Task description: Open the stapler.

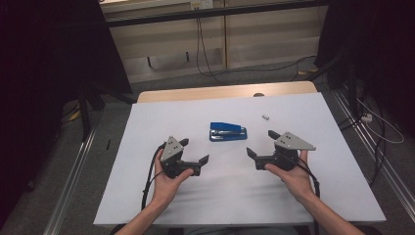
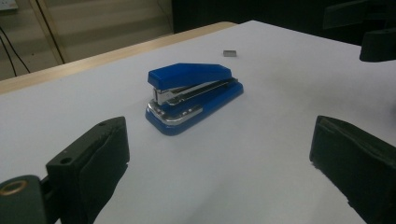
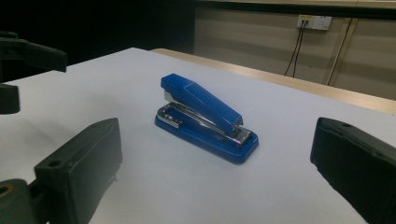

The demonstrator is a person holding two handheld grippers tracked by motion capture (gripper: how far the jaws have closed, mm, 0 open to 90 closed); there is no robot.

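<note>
A blue stapler (image 1: 228, 132) with a chrome magazine lies flat near the middle of the white table (image 1: 313, 191). My left gripper (image 1: 195, 150) rests low to its front left, held in a hand, jaws wide open with nothing between them. To the front right of the stapler is my right gripper (image 1: 261, 143), also open and empty. Both point inward at the stapler from a short distance. The stapler (image 2: 194, 93) lies beyond the open left gripper (image 2: 219, 158) in the left gripper view. In the right gripper view, the stapler (image 3: 205, 116) sits ahead of the open right gripper (image 3: 215, 163).
A small grey strip of staples (image 1: 265, 117) lies behind and right of the stapler, and appears again as the staples (image 2: 229, 53). The table's wooden far edge (image 1: 220, 93) shows past the white surface. Cables (image 1: 203, 54) and dark curtains (image 1: 54, 44) surround the table.
</note>
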